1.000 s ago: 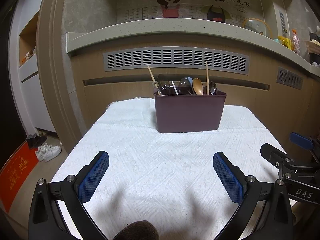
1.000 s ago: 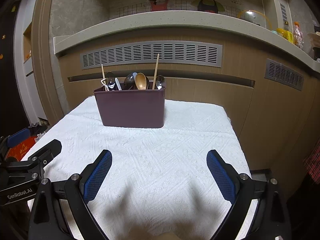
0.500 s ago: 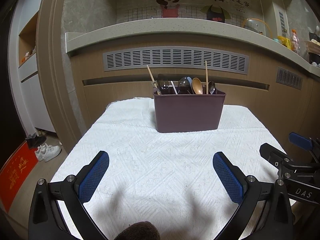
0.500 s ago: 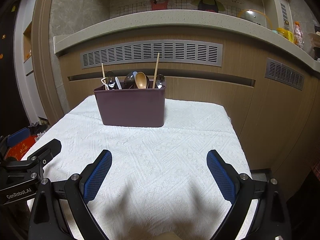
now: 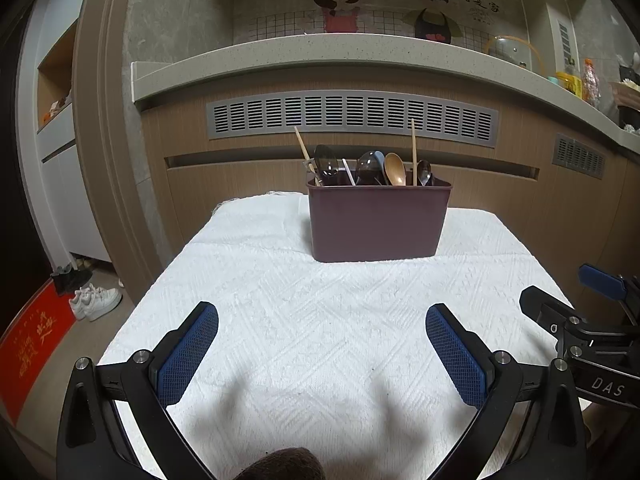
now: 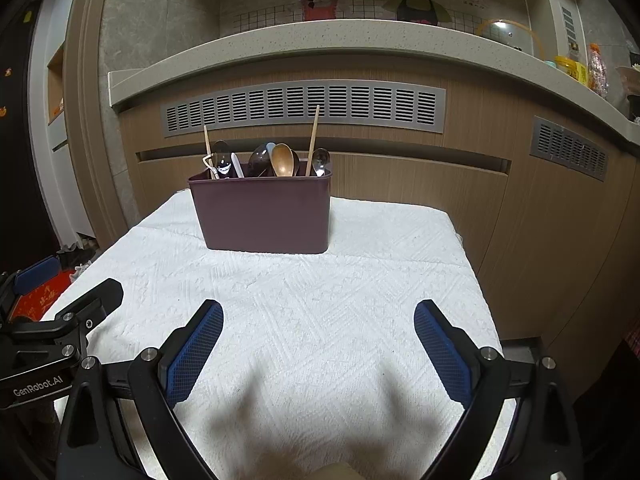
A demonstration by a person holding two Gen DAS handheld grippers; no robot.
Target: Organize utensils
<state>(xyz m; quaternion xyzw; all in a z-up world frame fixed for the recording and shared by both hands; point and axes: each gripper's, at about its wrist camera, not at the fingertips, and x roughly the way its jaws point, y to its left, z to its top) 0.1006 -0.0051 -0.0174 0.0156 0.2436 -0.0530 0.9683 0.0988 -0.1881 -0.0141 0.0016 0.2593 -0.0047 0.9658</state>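
both grippers empty and spread wide, utensil holder loaded at the far end of the table.

i see the left gripper [image 5: 322, 346] and right gripper [image 6: 318, 340] hovering low over the white textured cloth [image 5: 320, 320], fingers wide apart, nothing between them. the maroon holder [image 5: 378, 220] stands upright well ahead of both. in it: two wooden chopsticks [image 5: 413, 148] poking tallest, a wooden spoon [image 5: 395, 169], a metal spoon [image 5: 425, 171], dark ladle-like bowls [image 5: 325, 159] and a white handle [image 5: 348, 171]; inner dividers not visible. my judgement: the utensils are light and stiff; metal ones are slippery, so i would pinch a stem just below the bowl. chopsticks are thin and may roll in the pads. the holder looks like light plastic and could tip if a piece drags on its rim.
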